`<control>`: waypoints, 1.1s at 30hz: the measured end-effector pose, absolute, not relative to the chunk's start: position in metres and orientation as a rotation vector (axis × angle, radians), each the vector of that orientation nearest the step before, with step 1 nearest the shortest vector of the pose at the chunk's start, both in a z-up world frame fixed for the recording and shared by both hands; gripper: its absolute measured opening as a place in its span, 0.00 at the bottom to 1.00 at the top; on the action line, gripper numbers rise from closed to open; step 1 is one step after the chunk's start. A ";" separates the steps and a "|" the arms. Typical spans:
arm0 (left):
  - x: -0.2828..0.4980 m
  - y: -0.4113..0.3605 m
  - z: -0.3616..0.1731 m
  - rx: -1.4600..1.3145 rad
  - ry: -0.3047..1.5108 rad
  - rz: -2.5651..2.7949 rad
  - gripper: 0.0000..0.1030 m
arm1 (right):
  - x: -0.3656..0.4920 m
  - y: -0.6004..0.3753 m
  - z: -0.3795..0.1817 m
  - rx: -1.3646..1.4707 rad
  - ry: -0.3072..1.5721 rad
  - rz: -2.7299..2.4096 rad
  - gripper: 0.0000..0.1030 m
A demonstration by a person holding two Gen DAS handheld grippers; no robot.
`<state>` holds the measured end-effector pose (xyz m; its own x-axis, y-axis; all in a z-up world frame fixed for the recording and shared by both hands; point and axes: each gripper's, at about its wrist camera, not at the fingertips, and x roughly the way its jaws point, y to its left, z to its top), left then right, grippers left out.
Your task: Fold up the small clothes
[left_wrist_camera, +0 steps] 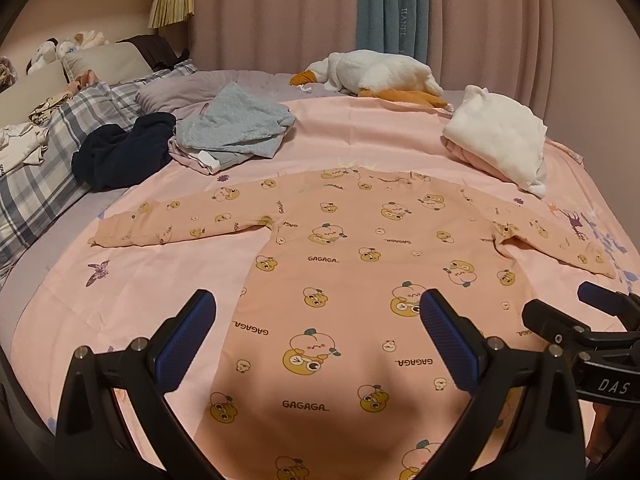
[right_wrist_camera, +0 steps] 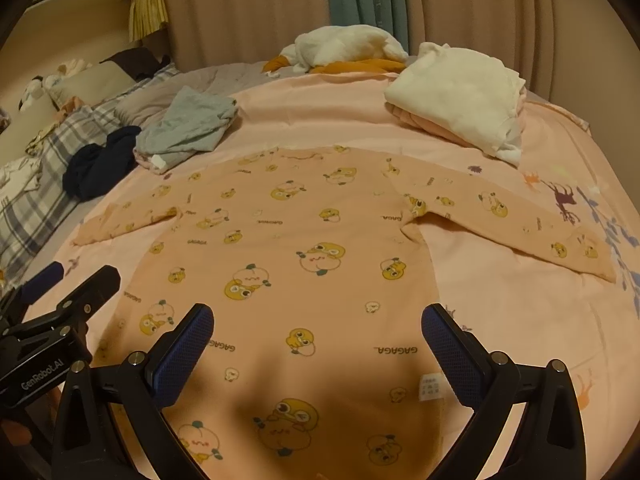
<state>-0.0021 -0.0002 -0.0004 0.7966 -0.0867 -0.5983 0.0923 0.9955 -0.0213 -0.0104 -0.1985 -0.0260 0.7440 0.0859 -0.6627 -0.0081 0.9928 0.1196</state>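
A small pink long-sleeved top (left_wrist_camera: 344, 248) printed with cartoon ducks and "GAGAGA" lies flat on the pink bed sheet (left_wrist_camera: 360, 128), both sleeves spread out; it also shows in the right wrist view (right_wrist_camera: 304, 248). My left gripper (left_wrist_camera: 318, 316) is open and empty, just above the top's lower left part. My right gripper (right_wrist_camera: 318, 328) is open and empty above the lower right part, near a white care label (right_wrist_camera: 430, 386). Each gripper shows at the edge of the other's view: the right one (left_wrist_camera: 580, 312) and the left one (right_wrist_camera: 72, 284).
A grey garment pile (left_wrist_camera: 232, 128) and a dark navy garment (left_wrist_camera: 120, 148) lie at the back left. A folded white and pink stack (left_wrist_camera: 500, 136) sits at the back right. A plush goose (left_wrist_camera: 376, 74) lies by the curtains. Plaid pillows (left_wrist_camera: 48, 152) line the left.
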 end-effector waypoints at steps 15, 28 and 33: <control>0.002 0.000 -0.003 -0.003 0.692 -0.122 0.99 | -0.008 -0.197 -0.030 0.103 0.766 0.040 1.00; 0.001 0.001 0.000 -0.023 0.701 -0.136 0.99 | -0.008 -0.195 -0.032 0.098 0.779 0.056 1.00; 0.001 0.000 -0.001 -0.019 0.705 -0.146 0.99 | -0.007 -0.194 -0.032 0.086 0.780 0.052 1.00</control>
<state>0.0009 -0.0003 -0.0007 0.7520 -0.1404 -0.6440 0.1274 0.9896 -0.0669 -0.0074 -0.1941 -0.0324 0.7102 0.0784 -0.6996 -0.0148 0.9952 0.0964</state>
